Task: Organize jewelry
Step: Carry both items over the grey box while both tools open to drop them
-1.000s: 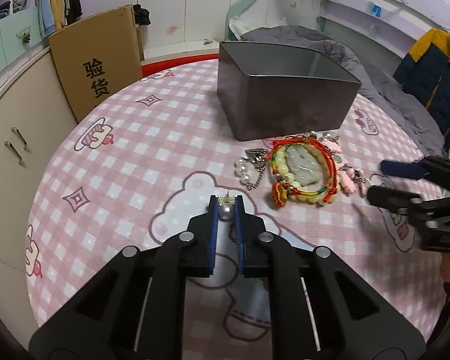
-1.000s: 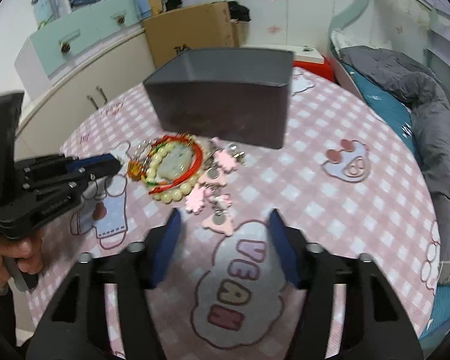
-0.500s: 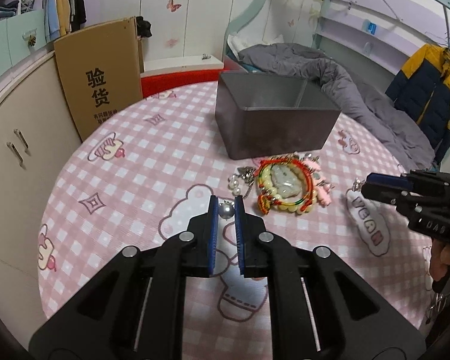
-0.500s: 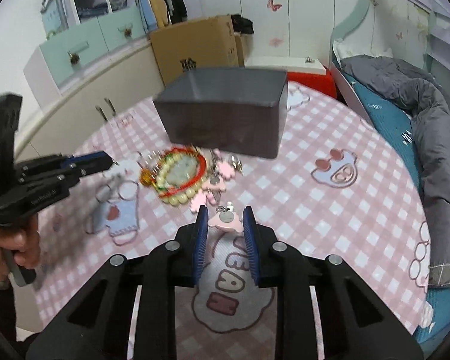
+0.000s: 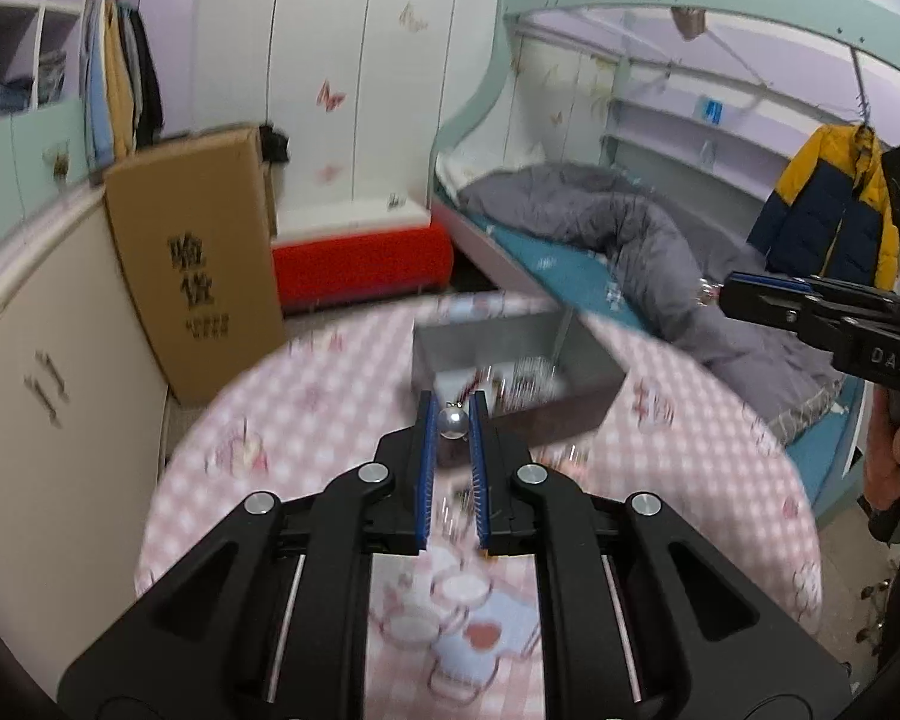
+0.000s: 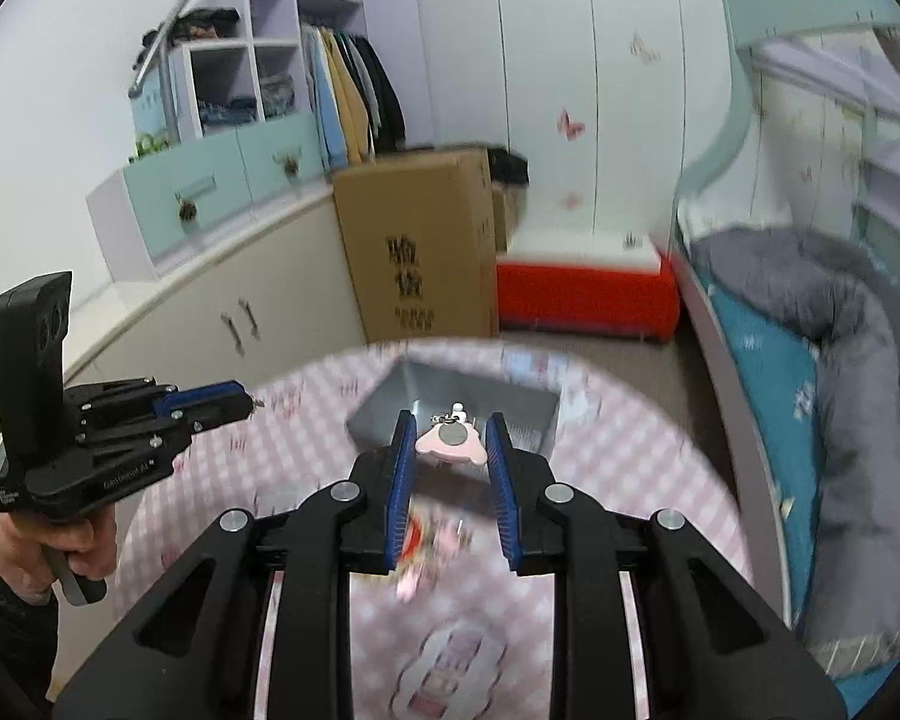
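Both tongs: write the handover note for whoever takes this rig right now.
Left tongs: shut on the pearl earring, raised in front of the grey box.
Right tongs: shut on the pink charm, also raised, with the box beyond it.
Done: both pieces are lifted off the round table.
Left: drop each into the box, then fetch the rest of the pile below the right tongs; it is blurred, so contents are unclear.

Pearl earring (image 5: 453,422): round, silvery-white, small metal cap on top; pinched between blue pads of left gripper (image 5: 452,420), held in air.
Pink charm (image 6: 452,445): flat, cloud-shaped, grey disc at centre, metal clasp on top; clamped level in right gripper (image 6: 450,441).
Grey box (image 5: 513,373): rectangular, open-topped, on desk (image 5: 306,420).
Remaining jewelry (image 6: 432,540): blurred red-pink heap before box.
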{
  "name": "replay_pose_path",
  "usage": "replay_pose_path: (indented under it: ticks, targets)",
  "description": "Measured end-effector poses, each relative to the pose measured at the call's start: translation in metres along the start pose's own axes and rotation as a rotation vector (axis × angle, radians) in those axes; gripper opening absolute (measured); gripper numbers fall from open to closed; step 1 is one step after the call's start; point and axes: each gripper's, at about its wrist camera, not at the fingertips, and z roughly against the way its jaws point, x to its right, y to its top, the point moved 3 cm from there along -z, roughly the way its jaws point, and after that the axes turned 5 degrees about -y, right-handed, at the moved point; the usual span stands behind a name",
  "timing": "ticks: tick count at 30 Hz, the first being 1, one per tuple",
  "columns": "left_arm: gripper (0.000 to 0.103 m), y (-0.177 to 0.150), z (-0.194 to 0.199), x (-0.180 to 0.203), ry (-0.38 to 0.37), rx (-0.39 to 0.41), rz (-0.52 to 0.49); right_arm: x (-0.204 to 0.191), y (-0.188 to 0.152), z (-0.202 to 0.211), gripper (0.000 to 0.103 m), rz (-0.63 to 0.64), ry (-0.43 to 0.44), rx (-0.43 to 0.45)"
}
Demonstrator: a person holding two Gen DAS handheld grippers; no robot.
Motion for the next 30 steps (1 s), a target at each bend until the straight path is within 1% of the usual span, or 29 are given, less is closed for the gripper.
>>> replay_pose_path:
  ticks: [2, 4, 6, 10, 14, 20, 21, 22, 23, 24, 25, 26, 27, 29, 30]
  targets:
    - [0.011, 0.020, -0.001, 0.003, -0.008, 0.031, -0.013, 0.003, 0.019, -0.002, 0.022, 0.004, 0.002, 0.026]
    - [0.011, 0.036, -0.007, 0.005, -0.019, 0.048, -0.014, 0.007, 0.030, -0.005, 0.022, 0.000, 0.013, 0.035]
    - [0.011, 0.050, -0.015, 0.006, -0.045, 0.053, -0.001, 0.011, 0.041, -0.013, 0.022, -0.010, 0.025, 0.037]
    - [0.011, 0.068, -0.030, 0.007, -0.070, 0.047, 0.011, 0.016, 0.049, -0.030, 0.022, -0.026, 0.049, 0.017]
    - [0.011, 0.076, -0.049, 0.009, -0.082, 0.022, 0.016, 0.021, 0.047, -0.049, 0.022, -0.041, 0.054, -0.024]
    - [0.011, 0.075, -0.077, 0.003, -0.094, -0.040, 0.042, 0.027, 0.039, -0.081, 0.022, -0.074, 0.054, -0.100]
    - [0.017, 0.073, -0.083, 0.002, -0.086, -0.065, 0.049, 0.028, 0.039, -0.084, 0.023, -0.083, 0.053, -0.111]
    - [0.047, 0.072, -0.088, -0.001, -0.063, -0.083, 0.055, 0.031, 0.037, -0.088, 0.034, -0.097, 0.048, -0.123]
    - [0.072, 0.072, -0.088, -0.002, -0.040, -0.086, 0.059, 0.033, 0.036, -0.090, 0.043, -0.110, 0.039, -0.129]
    - [0.097, 0.071, -0.085, -0.003, -0.009, -0.070, 0.066, 0.036, 0.034, -0.091, 0.078, -0.129, 0.025, -0.126]
    - [0.097, 0.071, -0.078, -0.006, 0.014, -0.026, 0.074, 0.040, 0.033, -0.088, 0.093, -0.150, 0.009, -0.112]
    - [0.097, 0.071, -0.073, -0.009, 0.024, -0.015, 0.082, 0.043, 0.032, -0.084, 0.095, -0.166, -0.012, -0.089]
    - [0.097, 0.070, -0.071, -0.012, 0.033, -0.013, 0.091, 0.045, 0.031, -0.082, 0.095, -0.175, -0.012, -0.080]
    - [0.097, 0.070, -0.063, -0.020, 0.079, 0.003, 0.107, 0.049, 0.029, -0.079, 0.095, -0.196, -0.020, -0.086]
    - [0.097, 0.069, -0.058, -0.023, 0.096, 0.011, 0.114, 0.050, 0.028, -0.076, 0.095, -0.201, -0.040, -0.091]
